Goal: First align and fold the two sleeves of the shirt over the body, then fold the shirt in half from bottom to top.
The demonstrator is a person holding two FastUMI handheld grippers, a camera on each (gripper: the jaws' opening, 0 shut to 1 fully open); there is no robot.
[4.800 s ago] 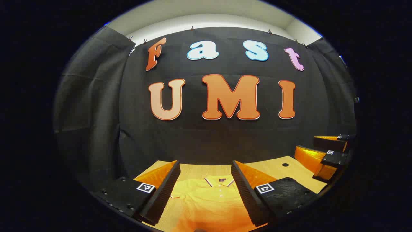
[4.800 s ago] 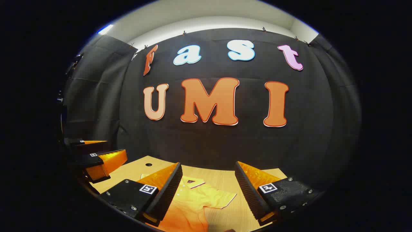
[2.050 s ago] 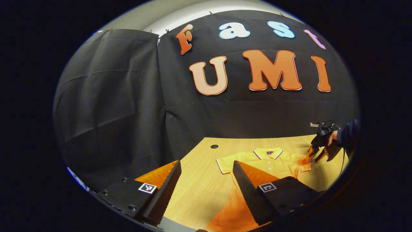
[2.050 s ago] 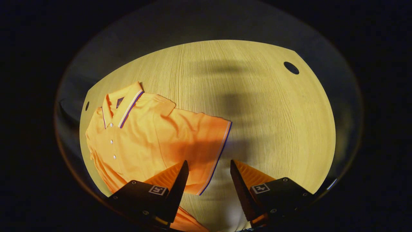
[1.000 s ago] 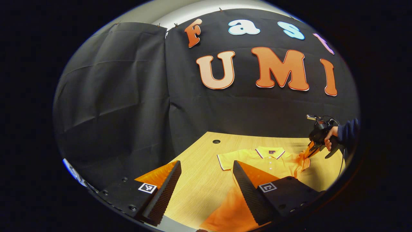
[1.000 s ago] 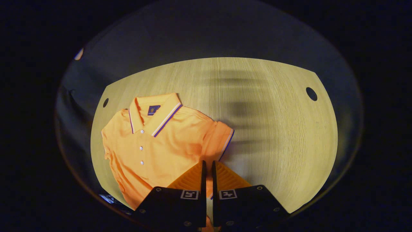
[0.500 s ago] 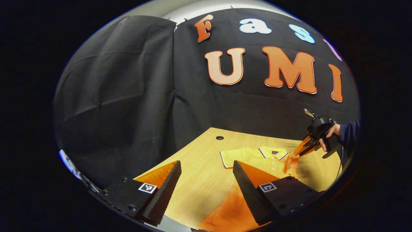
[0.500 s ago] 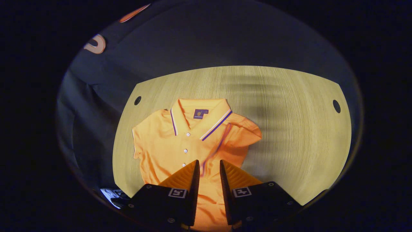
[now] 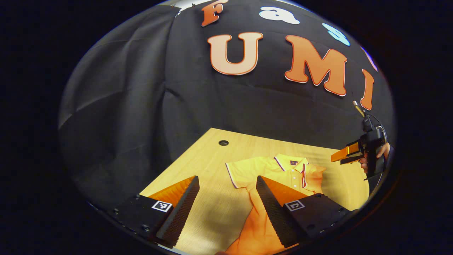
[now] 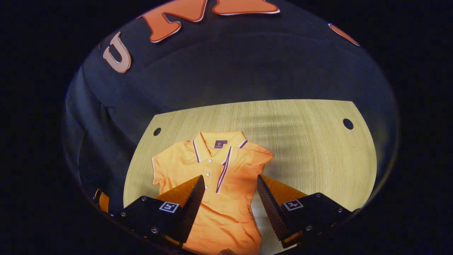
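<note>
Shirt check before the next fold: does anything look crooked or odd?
Nothing odd. One sleeve lies folded over the shirt, its striped cuff running down beside the buttons; the other sleeve lies flat on the table.

bench [image 10: 304, 141]: light wood, grain runs near to far | round hole [image 10: 348, 124]: far right corner of bench | second round hole [image 10: 157, 131]: far left corner | black cloth wall [image 9: 116, 117]: hangs behind bench, with creases
</note>
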